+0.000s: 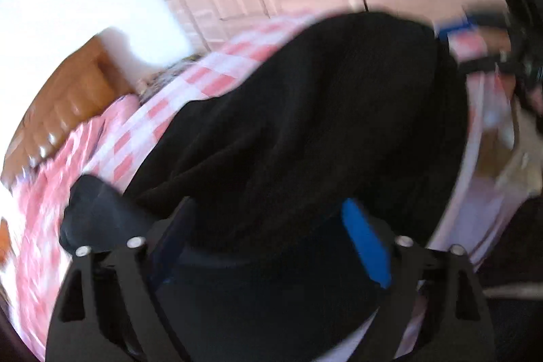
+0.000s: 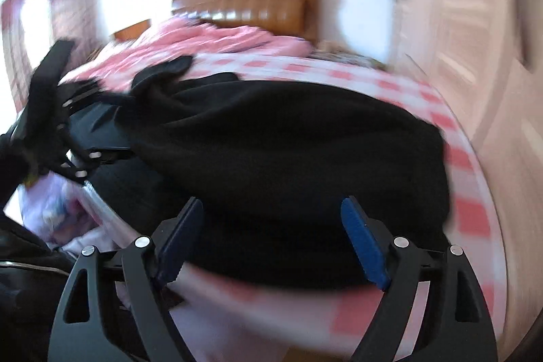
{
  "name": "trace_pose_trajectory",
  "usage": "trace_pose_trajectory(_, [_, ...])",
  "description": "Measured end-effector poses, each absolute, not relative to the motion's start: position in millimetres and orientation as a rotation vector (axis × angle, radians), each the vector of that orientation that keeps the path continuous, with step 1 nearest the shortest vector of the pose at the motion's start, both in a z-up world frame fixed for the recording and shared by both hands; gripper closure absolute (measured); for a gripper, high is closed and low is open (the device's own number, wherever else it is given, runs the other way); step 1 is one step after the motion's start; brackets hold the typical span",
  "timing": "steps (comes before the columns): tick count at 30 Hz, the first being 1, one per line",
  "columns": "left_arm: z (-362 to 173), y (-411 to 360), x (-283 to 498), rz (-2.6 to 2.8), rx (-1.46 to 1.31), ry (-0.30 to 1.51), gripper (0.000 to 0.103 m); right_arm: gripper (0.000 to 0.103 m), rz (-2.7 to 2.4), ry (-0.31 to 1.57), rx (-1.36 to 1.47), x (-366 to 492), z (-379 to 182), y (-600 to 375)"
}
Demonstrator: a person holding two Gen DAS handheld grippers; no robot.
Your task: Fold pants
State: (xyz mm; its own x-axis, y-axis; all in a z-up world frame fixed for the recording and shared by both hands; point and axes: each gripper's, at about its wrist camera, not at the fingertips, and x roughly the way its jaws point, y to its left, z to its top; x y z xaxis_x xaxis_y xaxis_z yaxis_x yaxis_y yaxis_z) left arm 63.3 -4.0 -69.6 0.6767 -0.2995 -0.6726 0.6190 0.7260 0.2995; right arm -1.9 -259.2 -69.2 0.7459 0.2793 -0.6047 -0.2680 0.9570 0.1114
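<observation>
Black pants (image 1: 305, 111) lie bunched on a bed with a pink and white checked sheet (image 1: 217, 67). In the left wrist view my left gripper (image 1: 271, 226) has its blue-padded fingers spread wide, with dark cloth lying between them; both views are blurred. In the right wrist view my right gripper (image 2: 271, 226) is open at the near edge of the pants (image 2: 288, 151), fingers on either side of the cloth. The left gripper (image 2: 71, 124) shows at the left of that view, against the pants' far end. The right gripper (image 1: 502, 56) shows at the upper right of the left wrist view.
A brown headboard (image 2: 258, 5) and a rumpled pink quilt (image 2: 217, 39) are at the head of the bed. Pale wardrobe doors (image 2: 475, 39) stand along the right. A curtained window (image 2: 68, 2) is at the left. The bed edge (image 2: 475, 226) curves close on the right.
</observation>
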Motion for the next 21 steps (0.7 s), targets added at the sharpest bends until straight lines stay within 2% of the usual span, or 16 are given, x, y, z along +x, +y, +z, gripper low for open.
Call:
trace_pose_trajectory(3, [-57.0, 13.3, 63.6, -0.549, 0.296, 0.699, 0.010, 0.023, 0.257, 0.675, 0.268, -5.8, -76.2, -302.2])
trace_pose_trajectory(7, [-62.5, 44.1, 78.5, -0.530, -0.014, 0.826, 0.008, 0.035, 0.255, 0.665, 0.439, 6.9, -83.5, -324.4])
trace_pose_trajectory(14, [-73.7, 73.2, 89.4, -0.416, -0.126, 0.903, 0.008, 0.043, 0.222, 0.783, 0.545, 41.2, -97.9, -318.9])
trace_pose_trajectory(21, [-77.3, 67.3, 90.2, -0.385, -0.074, 0.908, 0.008, 0.044, 0.158, 0.788, 0.542, 60.3, -91.6, -310.3])
